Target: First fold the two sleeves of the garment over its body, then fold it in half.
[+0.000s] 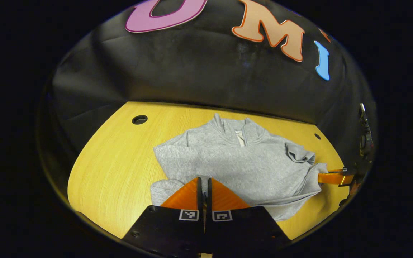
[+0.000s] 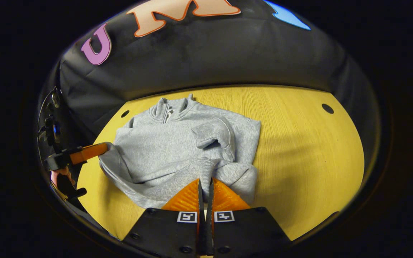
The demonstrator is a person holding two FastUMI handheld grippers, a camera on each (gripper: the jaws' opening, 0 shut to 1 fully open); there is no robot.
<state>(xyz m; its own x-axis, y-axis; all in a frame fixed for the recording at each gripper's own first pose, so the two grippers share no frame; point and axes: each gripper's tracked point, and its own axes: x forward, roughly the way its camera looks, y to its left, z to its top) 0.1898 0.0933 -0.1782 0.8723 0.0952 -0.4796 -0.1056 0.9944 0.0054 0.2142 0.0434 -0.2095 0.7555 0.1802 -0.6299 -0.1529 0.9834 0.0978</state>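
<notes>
A grey zip-neck sweatshirt [image 1: 235, 161] lies on the yellow table [image 1: 120, 157], collar toward the back wall. Both sleeves are folded in over its body; one cuff [image 2: 213, 134] lies on the chest. In the left gripper view, my left gripper [image 1: 203, 182] is shut on the near hem at the garment's left corner. My right gripper [image 2: 205, 183] is shut on the hem at the other corner. Each view also catches the other gripper farther off: the right gripper [image 1: 324, 177] pinches a raised fold of fabric, and the left gripper [image 2: 100, 148] lifts its corner off the table.
The table top has small round holes near its back corners [image 1: 139, 119] [image 2: 327, 108]. Bare wood [image 2: 307, 150] stretches to the right of the sweatshirt [image 2: 177, 143]. A hand [image 2: 61, 175] holds the left gripper at the table's left edge. Black cloth walls stand close behind.
</notes>
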